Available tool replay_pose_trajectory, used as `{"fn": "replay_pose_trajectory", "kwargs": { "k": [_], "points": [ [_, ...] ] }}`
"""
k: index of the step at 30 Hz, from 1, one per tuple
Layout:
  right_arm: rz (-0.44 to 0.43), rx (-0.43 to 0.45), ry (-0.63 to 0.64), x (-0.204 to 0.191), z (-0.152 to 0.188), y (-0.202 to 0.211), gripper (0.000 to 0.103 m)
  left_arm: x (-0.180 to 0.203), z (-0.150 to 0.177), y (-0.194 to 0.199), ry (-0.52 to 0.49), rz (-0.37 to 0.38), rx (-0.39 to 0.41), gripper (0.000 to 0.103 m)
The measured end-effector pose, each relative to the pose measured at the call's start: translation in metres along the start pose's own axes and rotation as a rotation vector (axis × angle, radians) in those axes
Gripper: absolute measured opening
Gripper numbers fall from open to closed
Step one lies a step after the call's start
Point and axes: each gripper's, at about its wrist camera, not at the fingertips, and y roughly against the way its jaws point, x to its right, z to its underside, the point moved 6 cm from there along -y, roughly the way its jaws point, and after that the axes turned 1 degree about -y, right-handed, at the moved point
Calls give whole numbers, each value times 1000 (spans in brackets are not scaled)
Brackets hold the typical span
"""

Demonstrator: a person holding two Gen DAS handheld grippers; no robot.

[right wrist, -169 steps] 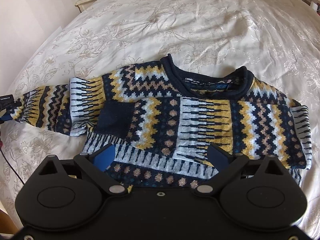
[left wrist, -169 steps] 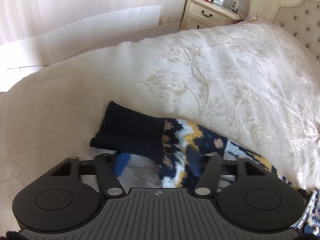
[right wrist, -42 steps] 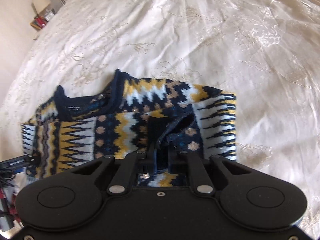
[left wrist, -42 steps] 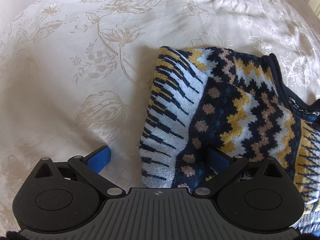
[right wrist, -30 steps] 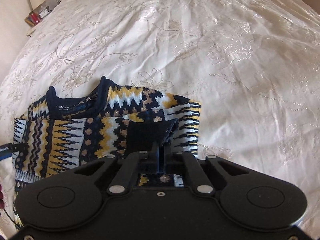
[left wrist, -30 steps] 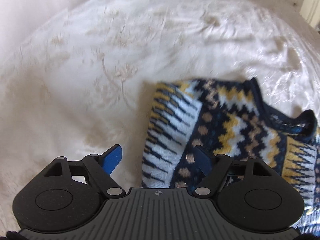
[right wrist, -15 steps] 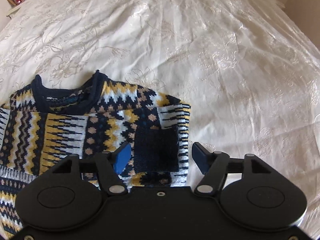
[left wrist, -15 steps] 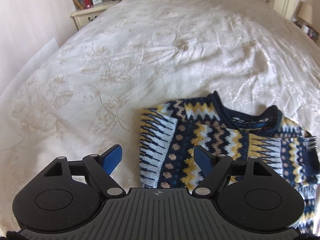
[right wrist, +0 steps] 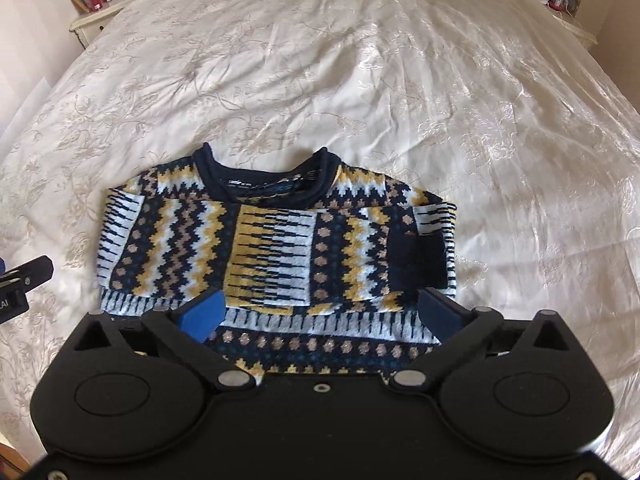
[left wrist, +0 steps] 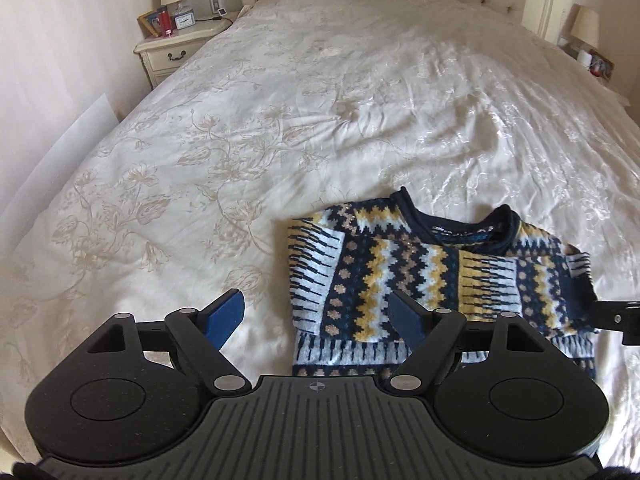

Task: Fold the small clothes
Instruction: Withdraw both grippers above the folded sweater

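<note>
Patterned knit sweater (right wrist: 276,248) lies flat on the cream embroidered bedspread (right wrist: 440,80), near the foot end of the bed. Navy neckline (right wrist: 264,184) points toward the tufted headboard (left wrist: 400,4); hem faces the cameras. Both sleeves lie folded in across the chest, one navy cuff (right wrist: 418,258) resting on the sweater's right side as the right wrist view shows it. With sleeves in, the garment reads slightly wider than tall, long axis running across the bed. Left gripper (left wrist: 316,314) hangs above the sweater's edge, jaws spread, nothing between the blue pads; one pad over bare bedspread, the other over knit. Right gripper (right wrist: 320,310) hangs above the hem, jaws opening wide, nothing pinched. Hem is partly covered by the right gripper's body in its own view; in the left wrist view the sweater's near corner is cut off by the gripper. Neck label text too small to read. Nightstand (left wrist: 176,48) items are small and indistinct.
</note>
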Motion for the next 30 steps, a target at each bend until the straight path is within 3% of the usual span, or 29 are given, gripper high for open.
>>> {"fn": "replay_pose_trajectory", "kwargs": {
  "k": [18,30],
  "points": [
    [46,20,-75,-32,43,33,102,-14,15,24,-89,21,7,78],
    [15,39,-17,-21,63,52,102,3,45,54,-71,-46,6,78]
  ]
}}
